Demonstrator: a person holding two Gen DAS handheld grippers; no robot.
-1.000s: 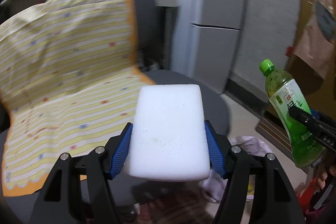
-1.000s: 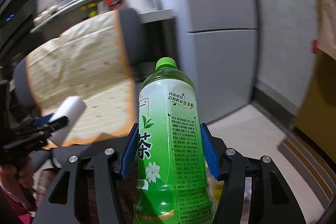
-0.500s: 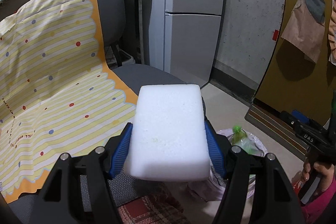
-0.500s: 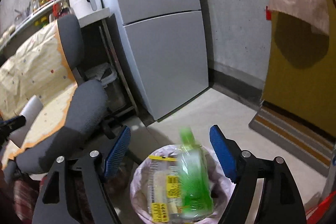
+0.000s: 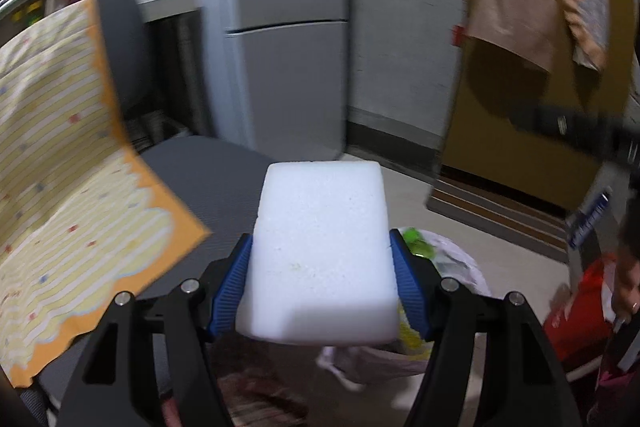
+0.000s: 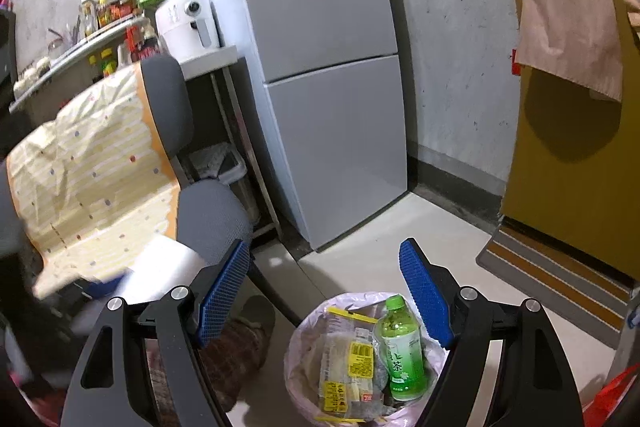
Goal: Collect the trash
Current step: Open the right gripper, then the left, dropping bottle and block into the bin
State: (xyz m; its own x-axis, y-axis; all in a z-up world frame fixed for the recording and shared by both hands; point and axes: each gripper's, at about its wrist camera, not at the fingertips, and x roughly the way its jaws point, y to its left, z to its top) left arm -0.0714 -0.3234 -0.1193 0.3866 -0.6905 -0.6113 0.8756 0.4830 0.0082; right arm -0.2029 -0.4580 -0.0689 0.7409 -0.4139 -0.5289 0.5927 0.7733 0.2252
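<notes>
Left wrist view: the left gripper (image 5: 320, 267) is clenched on a white foam block (image 5: 320, 251), both blue pads pressed flat against its long sides, the block jutting forward past the fingertips. Below and just right of the block lies the trash bin (image 5: 460, 259) with its pale liner, partly hidden by the block and the gripper's arms. To the left stands a grey chair (image 5: 208, 171) draped with a yellow striped cloth (image 5: 60, 163). At the right edge the picture is blurred; a dark gripper body and a hand (image 5: 628, 279) show there, details unclear.

Right wrist view: the right gripper (image 6: 324, 291) is released, its blue pads spread wide with nothing between them and nothing touching them. Under it, on the floor, sits the bin (image 6: 304, 331). Inside the bin a green tea bottle (image 6: 400, 347) stands nearly upright against the right side, beside a clear wrapper (image 6: 348, 359) with yellow labels. At the left, in front of the chair (image 6: 208, 215), the foam block (image 6: 160, 275) shows as a white blur. A grey fridge (image 6: 320, 67) stands against the wall behind the bin.
</notes>
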